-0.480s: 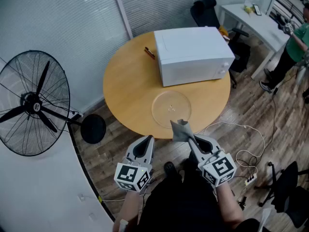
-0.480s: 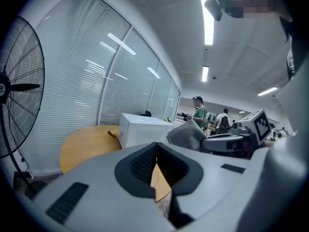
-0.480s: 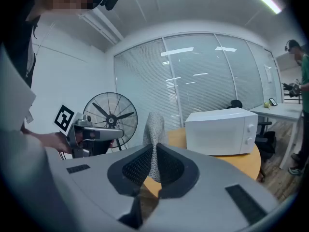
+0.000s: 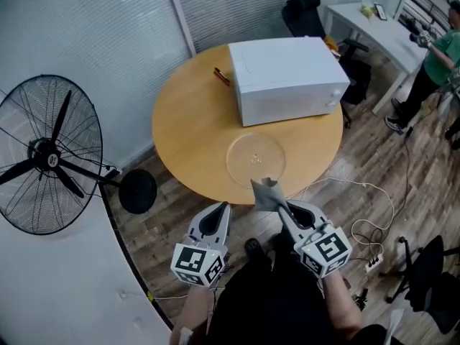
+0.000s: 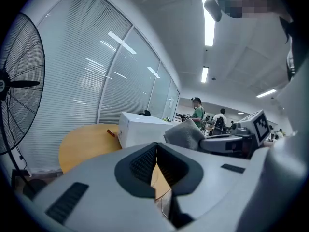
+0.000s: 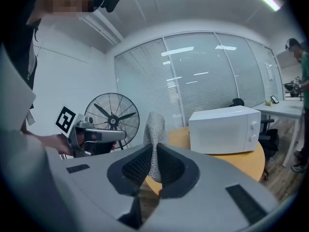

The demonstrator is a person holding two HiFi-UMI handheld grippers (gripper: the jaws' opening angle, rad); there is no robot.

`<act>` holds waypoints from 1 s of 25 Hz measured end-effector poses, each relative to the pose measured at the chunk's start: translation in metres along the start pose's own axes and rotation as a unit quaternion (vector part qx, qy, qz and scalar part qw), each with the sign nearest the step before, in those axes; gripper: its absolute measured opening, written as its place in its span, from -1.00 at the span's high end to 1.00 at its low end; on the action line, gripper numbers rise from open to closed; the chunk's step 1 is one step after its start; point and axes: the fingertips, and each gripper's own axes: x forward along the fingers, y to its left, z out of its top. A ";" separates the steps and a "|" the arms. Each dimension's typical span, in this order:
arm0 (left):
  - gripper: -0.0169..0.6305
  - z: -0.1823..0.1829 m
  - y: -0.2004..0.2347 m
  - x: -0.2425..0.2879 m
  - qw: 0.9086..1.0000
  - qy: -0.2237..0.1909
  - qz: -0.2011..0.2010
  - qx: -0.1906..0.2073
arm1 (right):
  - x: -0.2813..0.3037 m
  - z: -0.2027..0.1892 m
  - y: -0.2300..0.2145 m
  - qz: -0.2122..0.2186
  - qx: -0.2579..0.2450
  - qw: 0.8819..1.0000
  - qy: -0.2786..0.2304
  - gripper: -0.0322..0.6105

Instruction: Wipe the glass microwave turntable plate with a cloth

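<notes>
plate: laid flat on round table, just before microwave | cloth: clamped in right gripper, held up clear of plate | left gripper: closed, empty | wiping judged not begun, all left

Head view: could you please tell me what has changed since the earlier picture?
Nothing visibly changed. The right gripper still pinches the grey cloth near the glass plate, the left gripper stays shut and empty, and the plate lies before the microwave.
</notes>
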 end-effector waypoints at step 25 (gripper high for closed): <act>0.96 -0.019 0.043 0.071 0.997 0.057 0.027 -0.043 | 0.073 -0.028 -0.083 0.010 0.022 0.996 0.088 0.78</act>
